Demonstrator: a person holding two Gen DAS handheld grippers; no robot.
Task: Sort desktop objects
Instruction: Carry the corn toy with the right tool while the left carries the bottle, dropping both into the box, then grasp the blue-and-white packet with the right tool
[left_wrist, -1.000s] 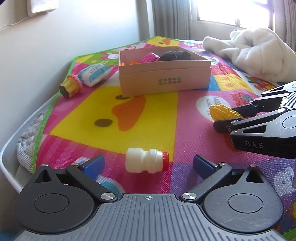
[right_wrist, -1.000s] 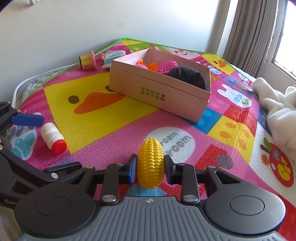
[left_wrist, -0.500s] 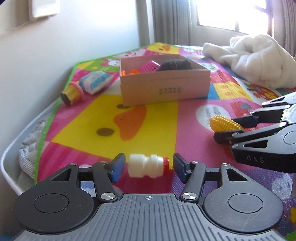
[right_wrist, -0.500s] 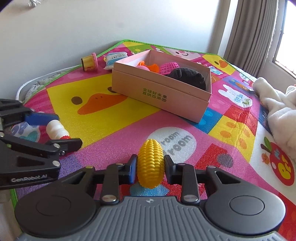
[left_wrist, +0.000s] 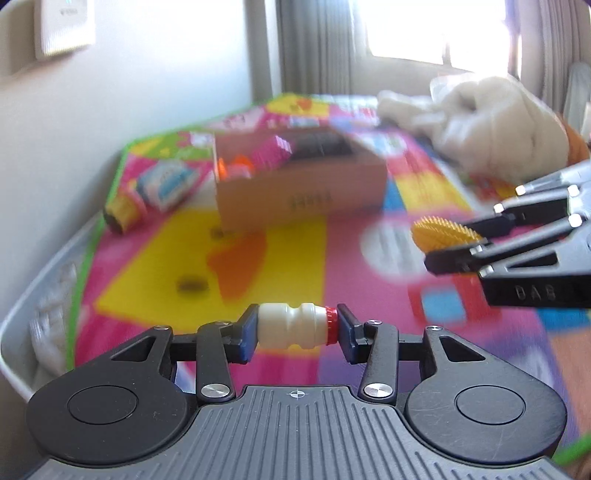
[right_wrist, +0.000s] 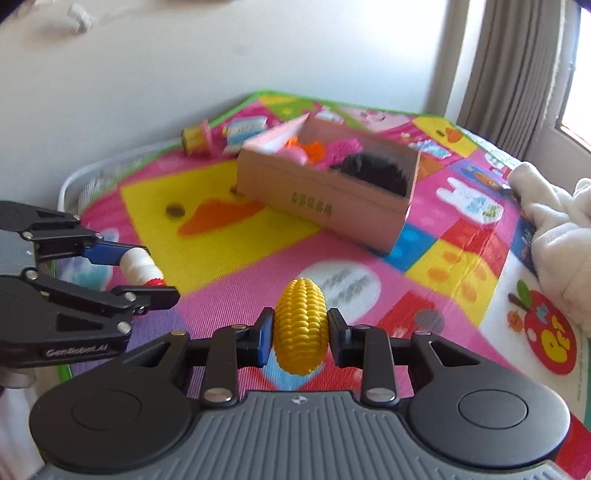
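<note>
We are now clamping the left gripper (left_wrist: 295, 328) on the small white bottle (left_wrist: 293, 325), end to end, where half a second ago the blue pads (left_wrist: 246, 338) were merely flanking it on the play mat (left_wrist: 155, 280); the bottle is riding clear of the mat now; to its right, the right gripper (right_wrist: 300, 332) is still squeezing the toy corn (right_wrist: 301, 325) as before, held above the mat; the cardboard box (right_wrist: 325, 210) is sitting beyond both, already holding pink, orange and black things.
</note>
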